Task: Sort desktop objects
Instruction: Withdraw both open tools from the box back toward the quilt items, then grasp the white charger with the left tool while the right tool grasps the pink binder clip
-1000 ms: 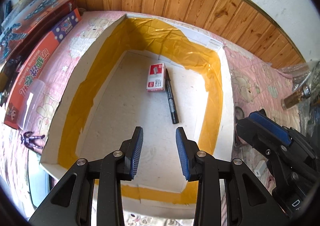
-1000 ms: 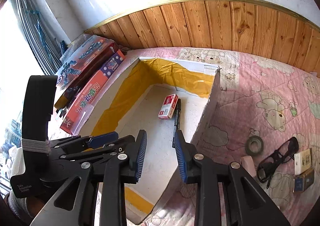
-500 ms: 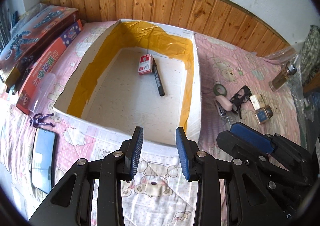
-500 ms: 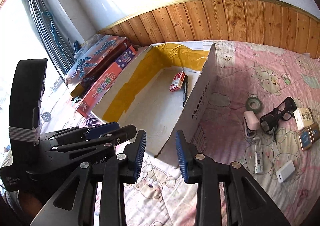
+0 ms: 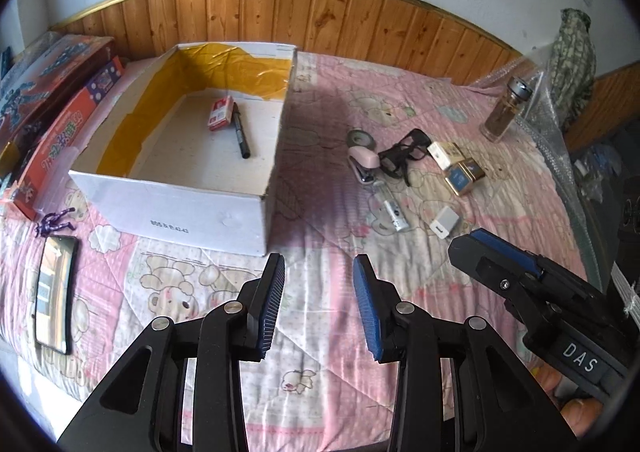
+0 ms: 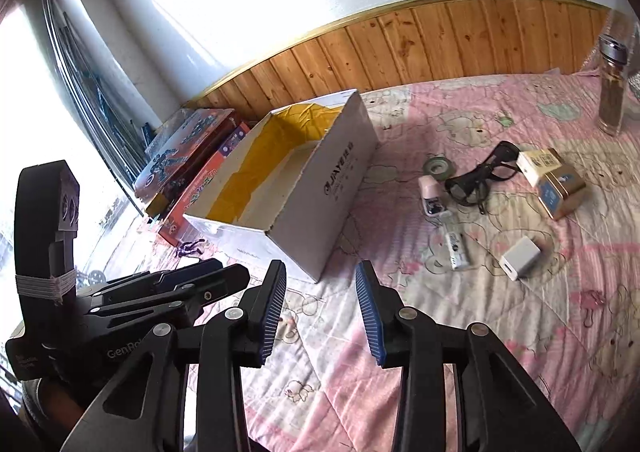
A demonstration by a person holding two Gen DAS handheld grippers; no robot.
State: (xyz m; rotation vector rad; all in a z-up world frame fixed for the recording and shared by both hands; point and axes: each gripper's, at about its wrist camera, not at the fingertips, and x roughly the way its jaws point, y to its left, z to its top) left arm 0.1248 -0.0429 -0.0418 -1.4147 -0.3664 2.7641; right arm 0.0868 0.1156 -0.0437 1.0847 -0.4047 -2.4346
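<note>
Black claws (image 5: 319, 300) (image 6: 321, 306) agape above quilt (image 5: 320, 384)

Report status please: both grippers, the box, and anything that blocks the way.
Left gripper open, empty; right gripper open, empty. Box holds marker and small red packet. Stapler, glasses, charger lie unsorted. Path unobstructed.
</note>
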